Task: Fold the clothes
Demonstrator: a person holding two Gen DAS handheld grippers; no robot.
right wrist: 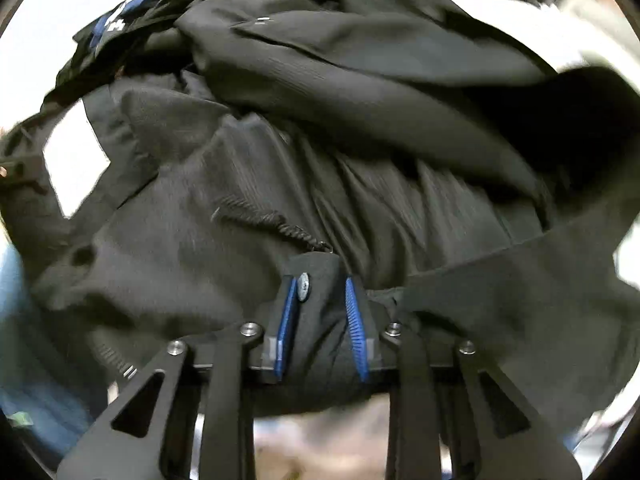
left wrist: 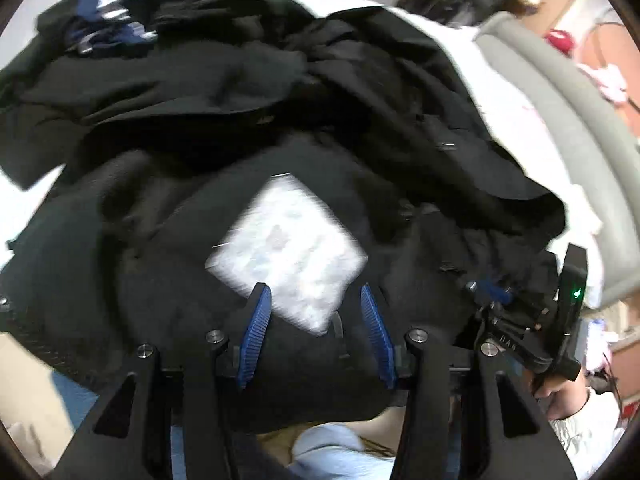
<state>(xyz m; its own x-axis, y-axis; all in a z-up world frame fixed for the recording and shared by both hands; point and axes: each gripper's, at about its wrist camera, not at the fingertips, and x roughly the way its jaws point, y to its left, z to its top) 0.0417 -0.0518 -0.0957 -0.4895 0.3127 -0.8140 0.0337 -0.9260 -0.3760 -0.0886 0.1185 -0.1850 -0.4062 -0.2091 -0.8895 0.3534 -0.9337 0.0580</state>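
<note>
Left wrist view puts your left gripper (left wrist: 316, 312) spread wide over the white label (left wrist: 286, 252) of the black garment (left wrist: 160, 240), gripping nothing, while your right gripper (right wrist: 322, 304) at lower centre of its own frame pinches a fold of that dark cloth beside a metal snap (right wrist: 303, 287); you look to be at the lifting-out step, so next close the left on an edge and pull it flat. Motion blur smears everything; the navy garment (left wrist: 108, 12) at upper left is half buried, and where one black piece ends is unclear.
</note>
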